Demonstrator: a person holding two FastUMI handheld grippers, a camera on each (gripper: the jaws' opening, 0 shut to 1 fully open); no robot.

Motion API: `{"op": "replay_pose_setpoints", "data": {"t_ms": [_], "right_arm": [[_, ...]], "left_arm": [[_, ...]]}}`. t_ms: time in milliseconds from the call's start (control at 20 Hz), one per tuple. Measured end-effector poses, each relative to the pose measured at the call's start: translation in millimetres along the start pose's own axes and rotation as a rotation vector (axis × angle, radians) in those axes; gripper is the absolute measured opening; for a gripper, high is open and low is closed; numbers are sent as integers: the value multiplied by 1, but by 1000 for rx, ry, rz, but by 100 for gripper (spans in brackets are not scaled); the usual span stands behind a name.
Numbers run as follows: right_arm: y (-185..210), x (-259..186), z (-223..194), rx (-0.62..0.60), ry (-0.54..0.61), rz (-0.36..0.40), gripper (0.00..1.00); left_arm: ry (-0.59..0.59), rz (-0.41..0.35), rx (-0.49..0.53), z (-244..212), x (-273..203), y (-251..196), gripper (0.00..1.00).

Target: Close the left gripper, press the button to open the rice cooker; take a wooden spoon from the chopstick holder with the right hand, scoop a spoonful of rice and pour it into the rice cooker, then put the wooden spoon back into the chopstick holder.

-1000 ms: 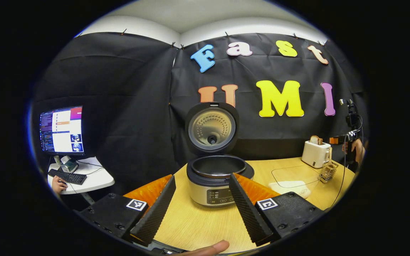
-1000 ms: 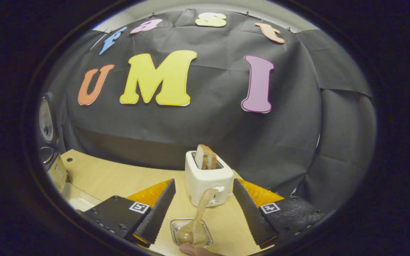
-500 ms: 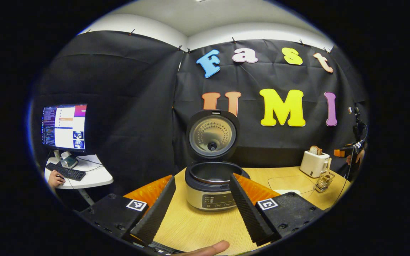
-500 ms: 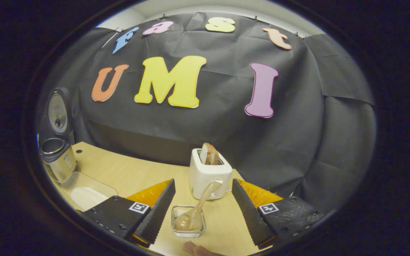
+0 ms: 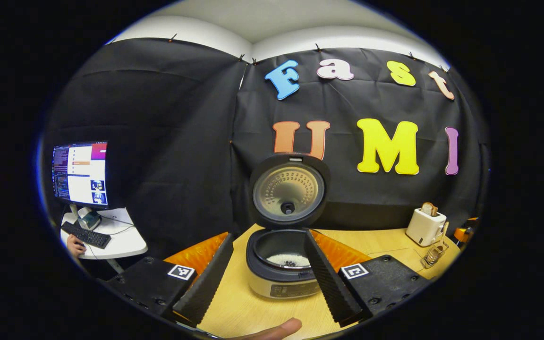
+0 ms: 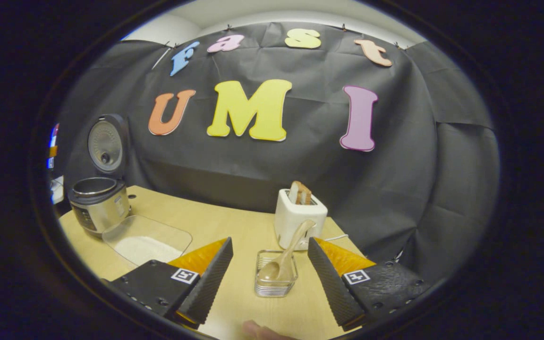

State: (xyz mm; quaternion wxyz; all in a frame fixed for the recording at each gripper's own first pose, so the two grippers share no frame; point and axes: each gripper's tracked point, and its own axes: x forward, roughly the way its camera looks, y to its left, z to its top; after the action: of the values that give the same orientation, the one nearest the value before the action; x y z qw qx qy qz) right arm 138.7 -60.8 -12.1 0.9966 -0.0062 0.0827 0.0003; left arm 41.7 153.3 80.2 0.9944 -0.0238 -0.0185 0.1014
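The rice cooker (image 5: 284, 264) stands open straight ahead of my left gripper (image 5: 268, 276), its lid (image 5: 288, 189) tipped upright against the black wall cloth, and a patch of white rice lies at the bottom of the dark inner pot. My left fingers are spread wide and hold nothing; the cooker's body sits between their tips, with bare table (image 5: 239, 307) showing between the cooker's front and me. A fingertip of my hand pokes in at the bottom edge.

From my right gripper (image 6: 270, 278), the wooden spoon (image 6: 287, 257) rests in the chopstick holder (image 6: 275, 276), bowl end down, handle leaning up and away toward the toaster (image 6: 299, 222) just behind it. Two slices of bread stick up from the toaster's slots. My right fingers are also wide apart and empty, with the holder between them but touching neither. There is free tabletop on both sides of the holder.

Farther to the left in the right gripper view, a clear tray (image 6: 147, 238) with white rice lies flat beside the cooker, near the table's left edge. Beyond the table's left corner in the left gripper view, a small white desk (image 5: 111, 236) carries a lit monitor (image 5: 80, 174) and a keyboard (image 5: 85, 234), with a person's hand at the keys.
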Motion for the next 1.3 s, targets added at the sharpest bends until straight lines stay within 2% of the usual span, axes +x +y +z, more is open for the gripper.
{"op": "replay_pose_setpoints", "data": {"t_ms": [200,250,300,350,450,500,550,700,900,1150,1200,1300], "right_arm": [[12,-16,-1,23,-33,31,98],[13,-19,0,42,-45,38,95],[14,-23,3,64,-56,44,98],[16,-25,3,80,-59,56,95],[18,-30,4,71,-67,74,98],[14,-32,5,58,-76,65,95],[9,-35,6,50,-89,52,97],[0,-37,8,73,-120,29,95],[-9,-35,5,82,-113,-5,97],[-5,-37,-2,115,-119,-3,96],[-6,-38,-3,124,-122,-3,97],[-8,-37,-7,137,-116,-2,95]], "left_arm": [[-32,4,27,34,41,-14,96],[-38,7,32,44,52,-18,96],[-40,2,25,52,65,-22,96],[-40,-4,14,59,77,-27,96],[-46,-1,-5,76,102,-31,96],[-55,7,-4,86,112,-31,96],[-71,9,0,99,123,-31,96],[-114,24,-14,135,148,-28,96],[-135,25,-15,170,186,-31,96],[-72,5,-4,164,237,-47,96],[-45,11,-4,155,244,-48,100],[17,10,14,138,253,-55,96]]}}
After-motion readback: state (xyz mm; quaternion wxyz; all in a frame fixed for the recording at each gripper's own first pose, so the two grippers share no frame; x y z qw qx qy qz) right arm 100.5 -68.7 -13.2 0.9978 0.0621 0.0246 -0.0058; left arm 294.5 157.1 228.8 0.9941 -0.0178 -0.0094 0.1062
